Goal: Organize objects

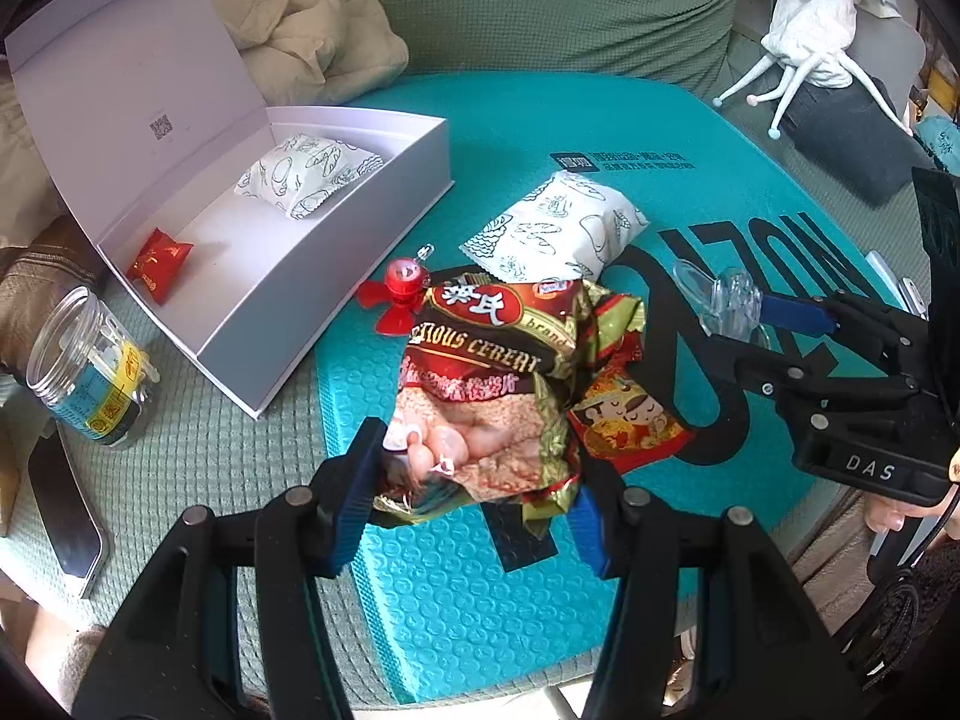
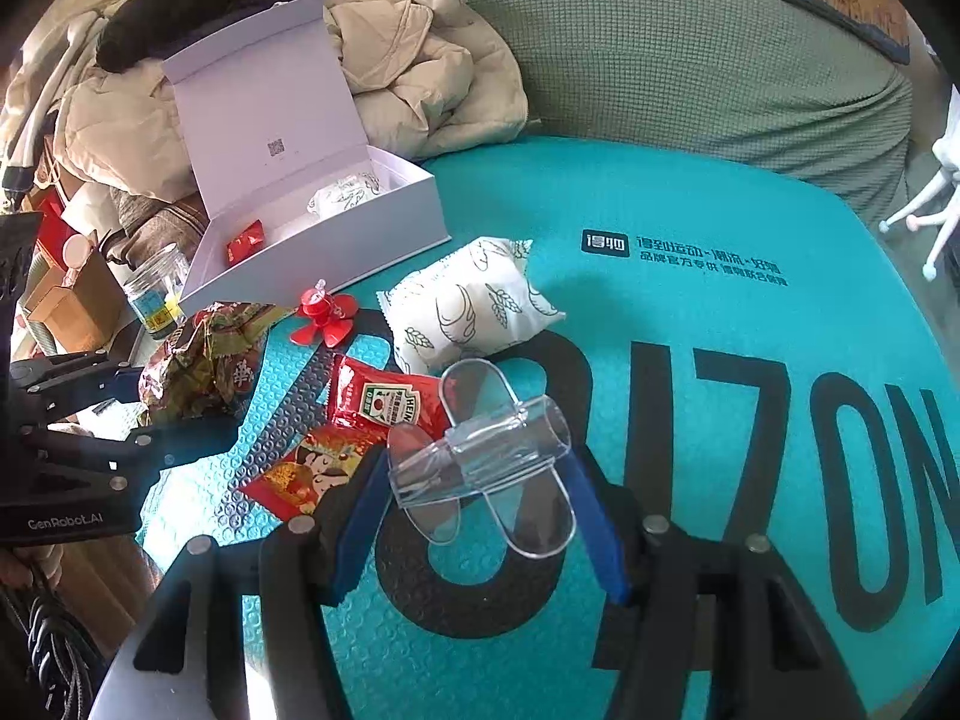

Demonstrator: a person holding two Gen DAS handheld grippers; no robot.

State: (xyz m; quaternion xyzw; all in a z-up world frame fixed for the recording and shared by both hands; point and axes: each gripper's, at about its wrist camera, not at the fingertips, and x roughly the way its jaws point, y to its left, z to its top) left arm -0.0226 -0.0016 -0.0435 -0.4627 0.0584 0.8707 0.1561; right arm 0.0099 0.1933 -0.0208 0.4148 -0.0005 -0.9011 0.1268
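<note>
Two white snack packs (image 1: 555, 228) (image 1: 306, 171), one cereal bag (image 1: 486, 384), one jar (image 1: 90, 360).

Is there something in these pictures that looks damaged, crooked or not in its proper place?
The cereal packet in the left gripper is badly crumpled and creased. Nothing looks spilled. The white box stands open, holding only two packets, while other snacks lie loose on the teal mat.

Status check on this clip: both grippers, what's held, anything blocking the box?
Left gripper shut on cereal packet. Right gripper shut on clear plastic clip. White box open, two packets inside. Red fan toy and white patterned packet lie between.
</note>
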